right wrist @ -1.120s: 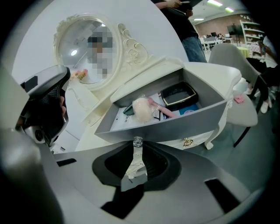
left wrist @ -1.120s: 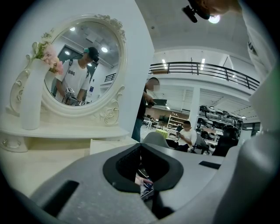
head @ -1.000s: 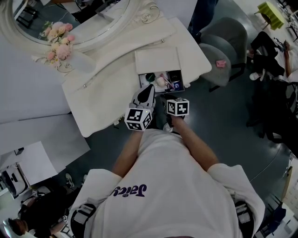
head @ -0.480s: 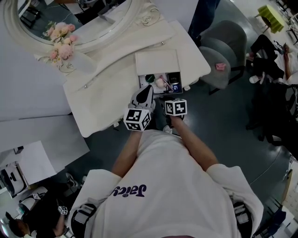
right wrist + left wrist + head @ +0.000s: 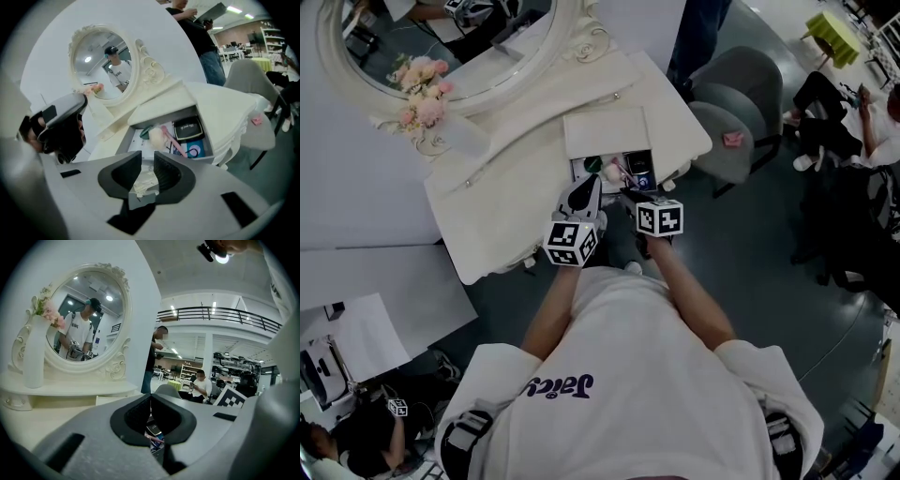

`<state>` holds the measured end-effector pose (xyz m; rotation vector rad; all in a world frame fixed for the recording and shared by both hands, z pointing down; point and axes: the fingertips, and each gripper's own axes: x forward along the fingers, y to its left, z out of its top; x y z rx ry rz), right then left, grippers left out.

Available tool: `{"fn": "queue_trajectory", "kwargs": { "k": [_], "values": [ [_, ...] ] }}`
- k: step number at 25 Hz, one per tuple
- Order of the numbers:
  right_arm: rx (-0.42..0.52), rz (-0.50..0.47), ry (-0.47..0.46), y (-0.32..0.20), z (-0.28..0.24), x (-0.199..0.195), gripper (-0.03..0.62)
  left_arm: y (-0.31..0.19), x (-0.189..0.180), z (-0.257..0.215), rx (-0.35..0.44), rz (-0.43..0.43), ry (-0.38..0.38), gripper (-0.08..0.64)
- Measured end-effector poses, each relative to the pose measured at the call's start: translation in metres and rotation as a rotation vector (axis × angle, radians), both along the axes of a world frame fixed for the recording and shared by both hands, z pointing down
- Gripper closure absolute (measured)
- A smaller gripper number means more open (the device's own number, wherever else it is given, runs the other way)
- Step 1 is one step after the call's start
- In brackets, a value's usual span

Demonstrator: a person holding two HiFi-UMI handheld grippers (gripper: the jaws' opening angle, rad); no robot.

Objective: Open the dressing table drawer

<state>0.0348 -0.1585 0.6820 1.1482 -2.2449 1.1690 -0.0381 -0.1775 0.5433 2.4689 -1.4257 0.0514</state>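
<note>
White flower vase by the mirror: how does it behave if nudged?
Likely tips: the vase is tall and narrow, with flowers up top. It looks smooth and rigid, possibly ceramic, so probably slippery and breakable.

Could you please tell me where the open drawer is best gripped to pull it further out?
By the ornate cream handle on the drawer front, approached from the front: it juts toward the right gripper, whose opening jaws straddle it.
</note>
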Motion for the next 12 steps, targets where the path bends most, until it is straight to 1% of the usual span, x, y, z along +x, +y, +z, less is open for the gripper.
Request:
{"fn": "queue_trajectory", "kwargs": {
  "k": [5, 8, 10, 12],
  "values": [
    [0.168, 0.017, 0.020, -0.016, -0.051, 0.006, 0.537, 0.001, -0.001, -0.014, 0.028, -0.005, -0.001, 0.545],
    [0.303, 0.023, 0.072, -0.026, -0.085, 0.013, 0.552, 0.000, -0.002, -0.019, 0.037, -0.008, -0.008, 0.545],
    [0.408, 0.046, 0.090, -0.032, -0.112, 0.019, 0.560, -0.001, -0.002, -0.022, 0.054, -0.006, -0.034, 0.545],
    [0.491, 0.086, 0.072, -0.037, -0.140, 0.023, 0.566, -0.003, -0.002, -0.027, 0.071, -0.003, -0.059, 0.545]
  ]
}}
